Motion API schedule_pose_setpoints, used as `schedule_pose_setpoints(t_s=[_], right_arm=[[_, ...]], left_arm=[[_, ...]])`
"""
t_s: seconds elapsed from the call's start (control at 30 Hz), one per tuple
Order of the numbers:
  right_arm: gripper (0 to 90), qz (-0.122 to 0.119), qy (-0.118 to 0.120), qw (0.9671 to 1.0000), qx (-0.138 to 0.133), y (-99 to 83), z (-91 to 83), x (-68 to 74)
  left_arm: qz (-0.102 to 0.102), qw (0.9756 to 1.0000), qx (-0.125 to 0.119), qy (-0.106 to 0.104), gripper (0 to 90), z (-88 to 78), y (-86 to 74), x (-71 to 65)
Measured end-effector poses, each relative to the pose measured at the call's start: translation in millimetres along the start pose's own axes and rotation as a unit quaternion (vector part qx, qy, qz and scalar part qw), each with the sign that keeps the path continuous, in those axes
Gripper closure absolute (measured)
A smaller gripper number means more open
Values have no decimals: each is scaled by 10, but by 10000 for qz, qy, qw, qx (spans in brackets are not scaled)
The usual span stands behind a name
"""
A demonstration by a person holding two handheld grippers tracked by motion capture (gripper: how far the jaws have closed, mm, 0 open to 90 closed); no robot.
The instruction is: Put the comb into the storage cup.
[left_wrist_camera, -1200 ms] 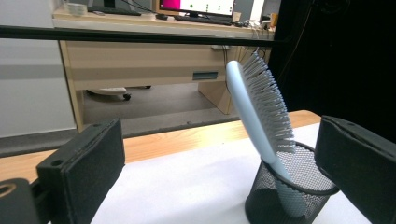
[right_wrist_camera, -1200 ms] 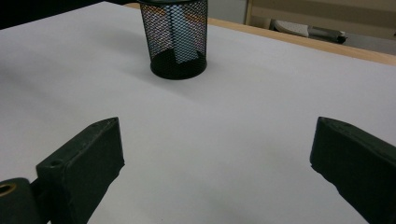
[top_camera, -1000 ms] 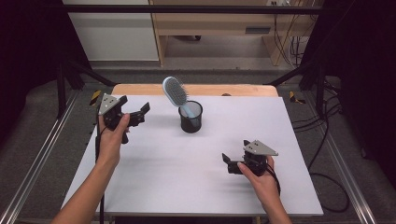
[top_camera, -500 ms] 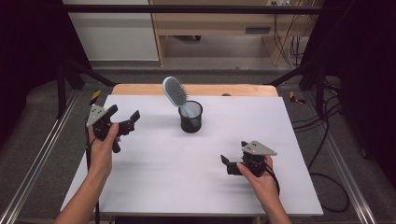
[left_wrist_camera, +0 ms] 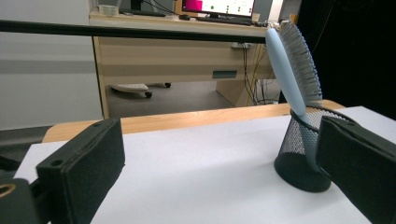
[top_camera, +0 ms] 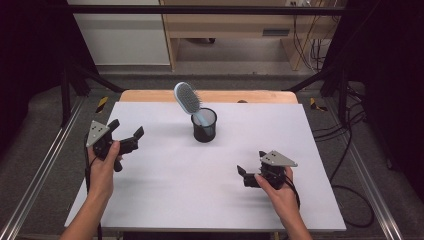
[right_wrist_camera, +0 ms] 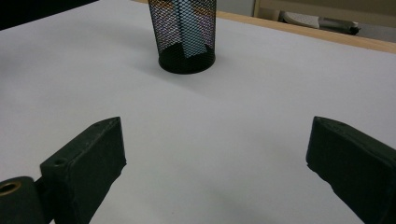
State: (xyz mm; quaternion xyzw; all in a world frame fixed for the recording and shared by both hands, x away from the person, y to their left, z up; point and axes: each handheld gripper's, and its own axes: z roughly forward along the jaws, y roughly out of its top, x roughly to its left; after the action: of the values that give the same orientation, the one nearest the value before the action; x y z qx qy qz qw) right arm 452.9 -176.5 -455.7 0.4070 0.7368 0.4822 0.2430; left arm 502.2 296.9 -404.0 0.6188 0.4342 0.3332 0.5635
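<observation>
A pale blue hairbrush (top_camera: 188, 102) (left_wrist_camera: 292, 74) stands handle-down in a black mesh cup (top_camera: 204, 125) (left_wrist_camera: 304, 151) (right_wrist_camera: 184, 32), leaning to the left with its bristles up. The cup sits on the white table (top_camera: 210, 175) just behind the middle. My left gripper (top_camera: 126, 134) is at the table's left edge, open and empty, pointing toward the cup. My right gripper (top_camera: 248, 176) rests low at the front right, open and empty, with bare tabletop between its jaws in the right gripper view.
A wooden strip (top_camera: 210, 96) runs along the table's far edge. Beyond it stand a wooden desk (left_wrist_camera: 177, 51) and a monitor (left_wrist_camera: 219, 6). Metal rails (top_camera: 45, 165) flank the table, and cables (top_camera: 350, 150) lie on the floor at the right.
My left gripper has drawn back toward the front left, away from the cup, staying open. The right gripper has hardly moved. The brush stays in the cup.
</observation>
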Motion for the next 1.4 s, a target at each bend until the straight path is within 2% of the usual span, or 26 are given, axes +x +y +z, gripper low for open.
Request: schedule_pose_setpoints(t_s=[0.13,0.2,0.4,0.47,0.6,0.67,0.77,0.93,1.03,1.13,1.33,1.4], right_arm=[[56,46,5,10000,13,0,-7,-12],[59,59,5,10000,0,-1,-11,-23],[62,88,25,10000,-30,-7,-43,-51],[62,80,13,9999,-66,-7,-55,-59],[63,56,20,10000,-49,-10,-79,-83],[60,56,11,10000,-64,-11,-105,-91],[60,-7,-13,10000,-66,-30,-157,-113],[61,32,-81,9998,-198,-26,-215,-147],[61,49,-75,9997,-246,-23,-215,-146],[61,57,-63,9998,-176,-23,-203,-156],[65,391,-169,9989,-208,8,-265,-247],[65,389,-203,9988,-215,19,-293,-267]], left_arm=[[-18,10000,27,-20,16,-72,-38,7],[42,10000,55,-8,16,-110,-57,14],[485,9987,154,30,16,-235,-74,-1],[481,9987,166,5,16,-268,-75,-11],[294,9993,186,-104,13,-346,-71,-22],[269,9994,158,-151,12,-397,-74,-21],[402,9990,114,-147,12,-493,-78,-24],[676,9975,101,-174,12,-632,-91,-46],[609,9980,32,-181,12,-705,-93,-48],[591,9981,-47,-158,12,-776,-95,-33],[482,9987,-147,-63,11,-861,-123,21],[475,9987,-182,-34,11,-888,-125,41]])
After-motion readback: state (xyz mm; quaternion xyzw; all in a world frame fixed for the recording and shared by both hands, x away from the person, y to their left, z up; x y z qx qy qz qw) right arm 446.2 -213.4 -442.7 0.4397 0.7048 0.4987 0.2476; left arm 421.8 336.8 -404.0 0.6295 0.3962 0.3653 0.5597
